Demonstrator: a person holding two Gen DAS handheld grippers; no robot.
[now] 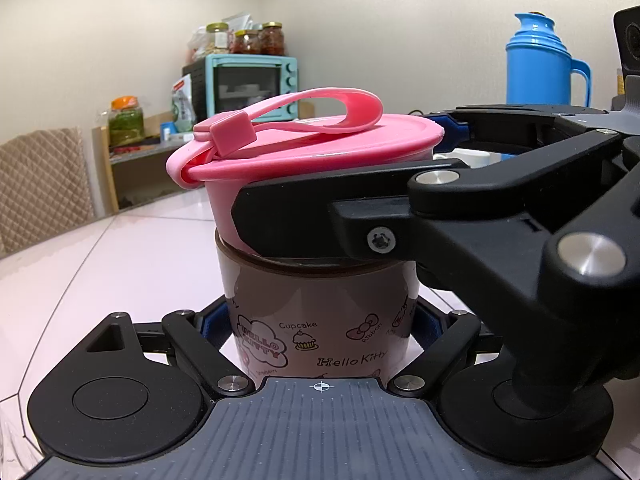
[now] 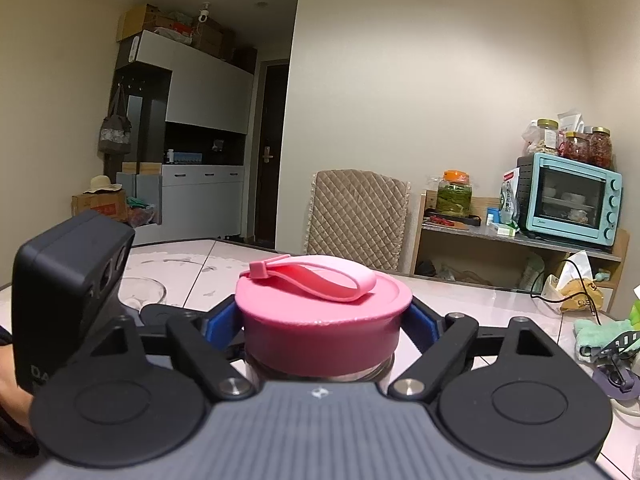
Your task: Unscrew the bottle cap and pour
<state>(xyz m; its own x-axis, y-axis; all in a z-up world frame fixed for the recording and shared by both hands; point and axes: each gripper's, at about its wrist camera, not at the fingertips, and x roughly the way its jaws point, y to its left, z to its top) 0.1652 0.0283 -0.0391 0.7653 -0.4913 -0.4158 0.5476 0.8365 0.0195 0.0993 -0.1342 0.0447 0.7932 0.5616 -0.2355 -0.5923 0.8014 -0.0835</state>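
Observation:
A brown Hello Kitty bottle (image 1: 320, 312) stands upright on the table, topped by a pink cap (image 1: 304, 148) with a pink loop strap. My left gripper (image 1: 320, 320) is shut on the bottle's body, blue pads against both sides. My right gripper (image 2: 322, 320) is shut on the pink cap (image 2: 320, 320), one blue pad on each side; it reaches in from the right in the left wrist view (image 1: 400, 216). The cap sits slightly tilted on the bottle's neck. A clear glass (image 2: 142, 292) stands on the table to the left behind the cap.
A blue thermos jug (image 1: 540, 64) stands at the back right. A white cup (image 1: 472, 158) is partly hidden behind my right gripper. A padded chair (image 2: 358, 216) and a shelf with a teal oven (image 2: 572, 200) lie beyond the table. Cloth and clutter (image 2: 600, 340) sit at the right.

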